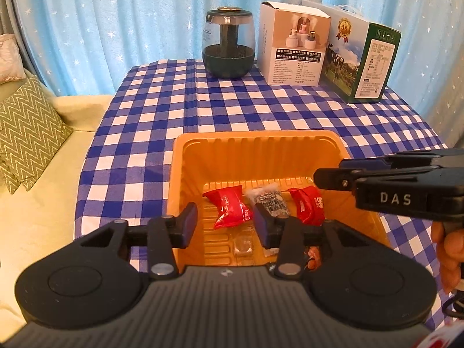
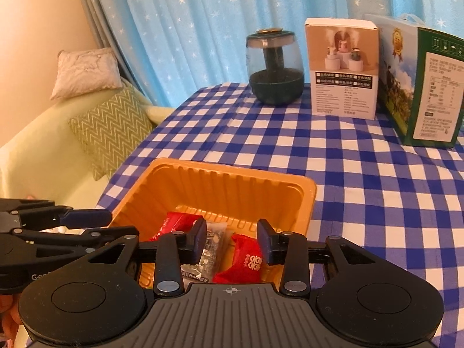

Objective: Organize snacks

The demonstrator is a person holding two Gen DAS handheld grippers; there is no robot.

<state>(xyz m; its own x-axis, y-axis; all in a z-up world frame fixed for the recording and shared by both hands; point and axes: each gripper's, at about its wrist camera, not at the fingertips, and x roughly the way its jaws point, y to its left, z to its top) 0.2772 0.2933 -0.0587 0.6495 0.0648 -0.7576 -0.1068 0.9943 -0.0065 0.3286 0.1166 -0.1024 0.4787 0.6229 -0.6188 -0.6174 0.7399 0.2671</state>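
Fingers of the left gripper (image 1: 224,224) stand part-way spread over the near edge of the orange plastic tray (image 1: 185,156), with nothing pinched between them; the pads press on no snack. Fingers of the right gripper (image 2: 232,240) are likewise part-way spread and grip nothing, though a red packet shows in the gap below them. A hand (image 1: 448,256) holds the right gripper's handle at the edge of the left wrist view.

Inside the tray lie three wrapped snacks: two red packets, one on the left (image 1: 229,207) and one on the right (image 1: 307,204), with one clear packet of dark speckled pieces (image 1: 269,201) between them. All three rest on the tray floor, close together.

The tray sits on the desk, on one blue-and-white checked cloth (image 1: 145,110). At the far edge stand one dark green humidifier (image 1: 229,43), one white carton (image 1: 293,43) and one green milk box (image 1: 365,58). Beyond hangs a blue starred curtain (image 1: 116,14); two cushions (image 2: 110,127) lie on the sofa to the left.
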